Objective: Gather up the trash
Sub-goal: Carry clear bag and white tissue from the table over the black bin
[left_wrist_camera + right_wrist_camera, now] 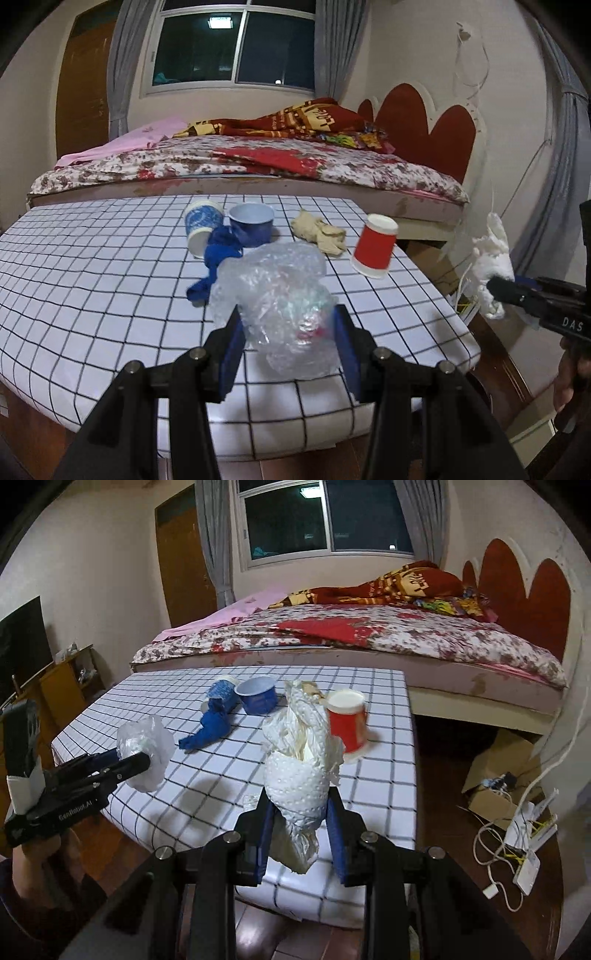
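Note:
My left gripper (290,325) is shut on a crumpled clear plastic bag (273,291), held above the near edge of the checked table (92,280). It also shows in the right wrist view (142,762) with the bag (147,749). My right gripper (299,808) is shut on a wad of white paper towel (299,771), held over the table's near right part; the towel also shows in the left wrist view (489,258). On the table lie a red cup (375,245), a blue bowl (251,223), a blue-patterned cup (201,227), a blue cloth (216,264) and a beige crumpled paper (319,230).
A bed (369,635) with a floral cover stands behind the table. To the right on the floor are a cardboard box (502,771) and white cables with a power strip (524,853). A dark screen on a wooden cabinet (26,642) stands at the left.

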`<action>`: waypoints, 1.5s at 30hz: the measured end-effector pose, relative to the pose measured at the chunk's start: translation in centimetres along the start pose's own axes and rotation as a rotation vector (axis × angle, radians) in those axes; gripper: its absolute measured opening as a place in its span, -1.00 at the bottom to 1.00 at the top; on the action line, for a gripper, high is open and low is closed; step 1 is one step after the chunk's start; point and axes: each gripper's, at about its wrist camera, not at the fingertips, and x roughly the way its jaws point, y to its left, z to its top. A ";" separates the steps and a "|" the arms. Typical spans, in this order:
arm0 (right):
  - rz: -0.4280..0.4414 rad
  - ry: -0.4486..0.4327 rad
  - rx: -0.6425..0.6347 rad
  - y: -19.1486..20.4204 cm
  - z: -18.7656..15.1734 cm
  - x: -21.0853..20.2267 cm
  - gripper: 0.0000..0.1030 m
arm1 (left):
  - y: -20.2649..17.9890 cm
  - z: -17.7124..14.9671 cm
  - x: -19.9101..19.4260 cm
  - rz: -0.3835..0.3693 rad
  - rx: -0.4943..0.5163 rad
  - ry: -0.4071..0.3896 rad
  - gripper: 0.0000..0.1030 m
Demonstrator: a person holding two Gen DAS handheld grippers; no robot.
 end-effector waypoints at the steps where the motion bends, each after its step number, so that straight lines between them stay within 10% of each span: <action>1: -0.008 0.000 0.005 -0.4 -0.5 -0.3 -0.43 | -0.4 -0.3 -0.1 -0.003 0.001 0.001 -0.07; 45: -0.139 0.022 0.206 -10.7 -8.5 -7.5 -0.43 | -16.1 -4.7 0.5 -0.227 0.140 0.088 -0.08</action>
